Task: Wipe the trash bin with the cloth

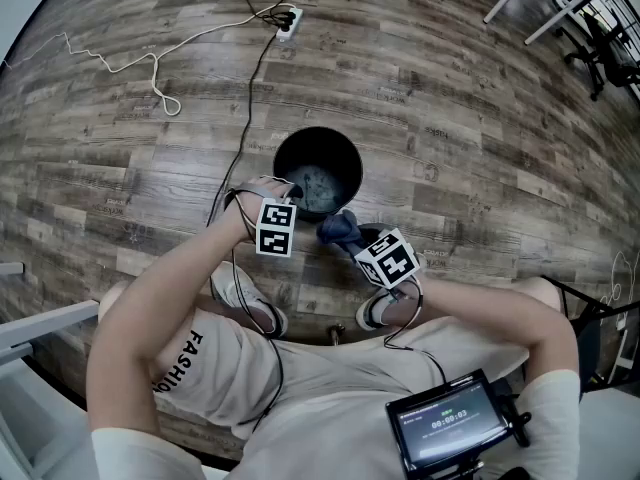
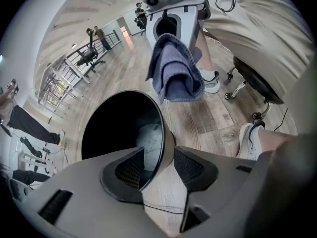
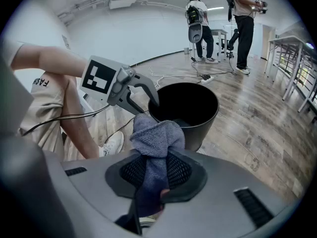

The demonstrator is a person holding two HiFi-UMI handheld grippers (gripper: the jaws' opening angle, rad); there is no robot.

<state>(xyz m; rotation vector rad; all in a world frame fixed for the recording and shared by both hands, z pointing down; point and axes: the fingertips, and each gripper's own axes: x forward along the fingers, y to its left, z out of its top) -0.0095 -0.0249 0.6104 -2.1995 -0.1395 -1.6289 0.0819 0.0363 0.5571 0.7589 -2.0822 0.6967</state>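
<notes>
Plank floor (image 1: 450,88) — trash bin (image 1: 342,156) — white walls (image 3: 129,33)

The wood-plank floor (image 1: 450,118) carries the black trash bin (image 1: 345,153), a white power strip (image 1: 287,20) and loose cables (image 1: 157,78).

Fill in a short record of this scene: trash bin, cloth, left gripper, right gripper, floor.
trash bin: black, upright, open top
cloth: blue, bunched, close to the bin's rim
left gripper: jaws apart, astride the bin's rim, one inside and one outside
right gripper: shut on the cloth
floor: wood planks, with a white power strip beyond the bin
</notes>
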